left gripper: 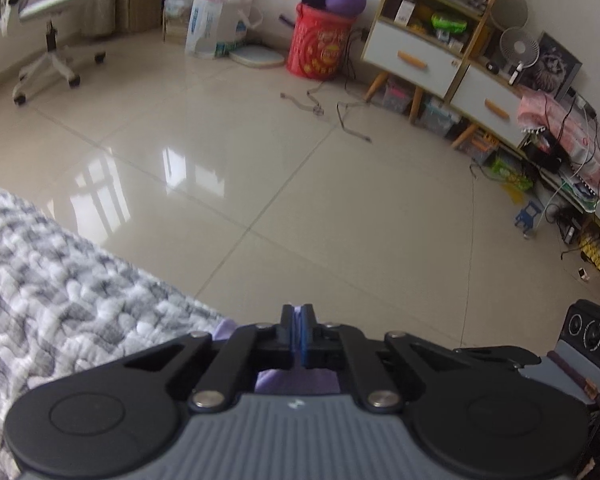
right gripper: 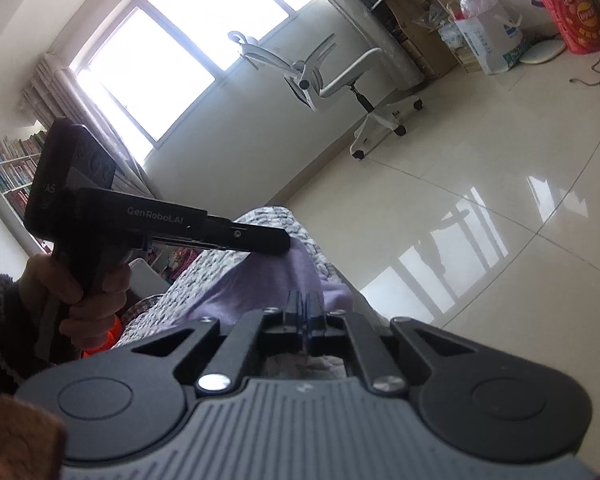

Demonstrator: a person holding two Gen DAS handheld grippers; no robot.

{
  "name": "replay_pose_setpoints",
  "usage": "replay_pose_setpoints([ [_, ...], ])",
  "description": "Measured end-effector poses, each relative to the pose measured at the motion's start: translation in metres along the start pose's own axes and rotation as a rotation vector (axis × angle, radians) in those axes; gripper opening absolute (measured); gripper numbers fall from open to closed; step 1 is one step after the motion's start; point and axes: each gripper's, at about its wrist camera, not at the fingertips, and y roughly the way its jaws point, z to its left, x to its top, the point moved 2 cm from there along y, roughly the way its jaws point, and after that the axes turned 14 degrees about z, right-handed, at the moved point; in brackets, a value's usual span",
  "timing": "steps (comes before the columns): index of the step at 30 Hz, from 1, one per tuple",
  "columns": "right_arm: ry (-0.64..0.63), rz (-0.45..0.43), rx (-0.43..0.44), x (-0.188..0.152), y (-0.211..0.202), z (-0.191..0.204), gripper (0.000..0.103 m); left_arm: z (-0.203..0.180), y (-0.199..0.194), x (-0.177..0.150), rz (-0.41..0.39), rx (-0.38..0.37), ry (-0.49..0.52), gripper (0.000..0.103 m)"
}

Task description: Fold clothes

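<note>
Both tongs pinch a lilac garment (right gripper: 276, 280), which hangs and drapes between them over the edge of a bed covered by a grey-and-white quilt (left gripper: 60, 288).

The step in hand looks like carrying or lifting a held edge of the cloth for a fold, though whether this is an early lift or a later fold-over cannot be judged from how the cloth lies. To do it well, the two grips should stay level with each other, the cloth between them kept lightly taut so the edge stays straight, and both should travel together so that no corner sags or slips.

The left tongs (left gripper: 299, 332) are pressed together, with a thin sliver of lilac cloth showing between the blue pads and more cloth just beneath them. The right tongs (right gripper: 304, 312) are likewise closed on the garment, whose bulk rises ahead of them toward the tip of the left tool, held by the person's hand (right gripper: 88, 292).
</note>
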Motion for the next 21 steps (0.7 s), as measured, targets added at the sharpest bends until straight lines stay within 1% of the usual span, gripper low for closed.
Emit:
replay_pose_setpoints([
  [5,-0.039,-0.075,0.04,0.022,-0.019,0.014,0.004,-0.015,-0.04,0.018,-0.127,0.043,0.041,0.002],
  [8,-0.061,-0.113,0.065,0.036,-0.026,0.021,0.004,-0.013,-0.031,0.024,-0.115,0.06,0.04,0.002],
  [10,-0.068,-0.119,0.067,0.041,-0.025,0.02,0.003,-0.012,-0.024,0.028,-0.104,0.071,0.038,0.002],
  [14,-0.03,-0.062,0.043,0.04,-0.006,0.005,0.003,-0.008,-0.01,0.037,-0.082,0.093,0.034,0.002],
  [19,0.038,0.043,-0.014,0.025,0.019,-0.017,0.004,0.01,0.038,0.026,0.007,0.104,-0.015,0.002],
  [21,0.063,0.067,-0.024,0.02,0.026,-0.025,0.004,0.014,0.051,0.025,0.026,0.114,-0.031,0.002],
])
